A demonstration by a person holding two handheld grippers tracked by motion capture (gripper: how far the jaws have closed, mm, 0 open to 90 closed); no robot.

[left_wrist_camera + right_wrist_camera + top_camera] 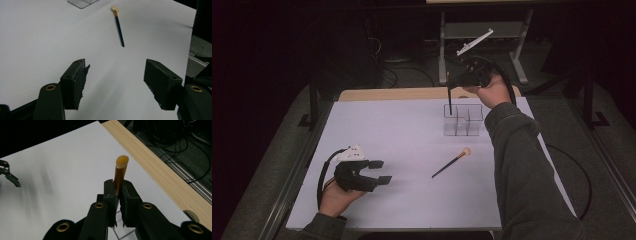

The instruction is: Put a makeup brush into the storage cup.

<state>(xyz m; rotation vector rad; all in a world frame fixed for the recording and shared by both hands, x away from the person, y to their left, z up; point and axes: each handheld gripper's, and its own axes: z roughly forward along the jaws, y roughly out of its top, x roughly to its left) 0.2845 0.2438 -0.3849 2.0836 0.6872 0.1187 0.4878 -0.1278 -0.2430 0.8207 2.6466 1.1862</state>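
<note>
The white worktop (402,150) fills the middle of the high view. At upper right of centre stands a clear divided organizer (462,120). Above it the right gripper (451,82) has its jaws pinching a dark brush (449,97), upright over the organizer's left compartment. At lower left the left gripper (382,171) rests, jaws spread, nothing between them. A second brush (452,162) lies at centre.

Two brushes: one upright (449,97), one lying on table (451,163). One clear organizer (463,120). Two grippers (367,171) (451,80).
</note>
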